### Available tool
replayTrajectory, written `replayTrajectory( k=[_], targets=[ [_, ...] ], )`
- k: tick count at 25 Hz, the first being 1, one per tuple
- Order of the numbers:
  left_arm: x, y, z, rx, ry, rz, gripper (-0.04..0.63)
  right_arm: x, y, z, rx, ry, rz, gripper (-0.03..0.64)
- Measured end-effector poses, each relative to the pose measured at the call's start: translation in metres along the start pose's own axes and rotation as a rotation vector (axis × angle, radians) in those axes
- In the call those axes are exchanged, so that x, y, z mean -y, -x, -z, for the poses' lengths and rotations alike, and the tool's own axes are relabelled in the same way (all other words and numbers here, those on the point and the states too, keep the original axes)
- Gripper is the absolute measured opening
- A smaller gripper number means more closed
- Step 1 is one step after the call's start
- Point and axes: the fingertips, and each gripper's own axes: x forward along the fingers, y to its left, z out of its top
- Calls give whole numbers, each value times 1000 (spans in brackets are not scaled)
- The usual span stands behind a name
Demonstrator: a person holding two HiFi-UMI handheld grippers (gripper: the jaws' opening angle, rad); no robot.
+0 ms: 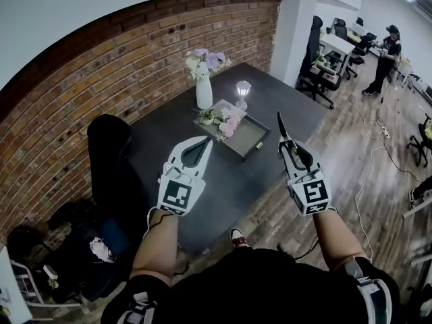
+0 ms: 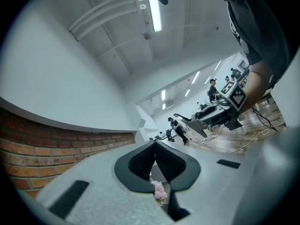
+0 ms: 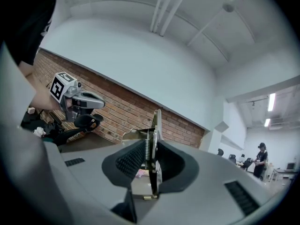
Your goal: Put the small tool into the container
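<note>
The left claw [image 1: 202, 144] is nearest, closed on nothing. The right claw [image 1: 288, 145] squeezes the small tool [image 1: 279, 124], which pokes up at 12 o'clock. This looks like the carrying step. Next, go toward 10 o'clock, over the container [image 1: 255, 140] on the table [image 1: 158, 137], then let go.

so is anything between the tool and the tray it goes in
Nothing visible does. The right gripper holds the small tool in open air beside the tray; flowers fill only the tray's left part.
</note>
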Motion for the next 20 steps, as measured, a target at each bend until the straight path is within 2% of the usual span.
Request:
replayTrajectory(
  k=[9,20],
  targets=[
    [-10,-31,32,-36,29,-27,8,22,-38,38,-49,-14,-26,81],
    [-19,-100,60,-64,10,-17,8,51,-98,76,-62,-8,-93,81]
  ],
)
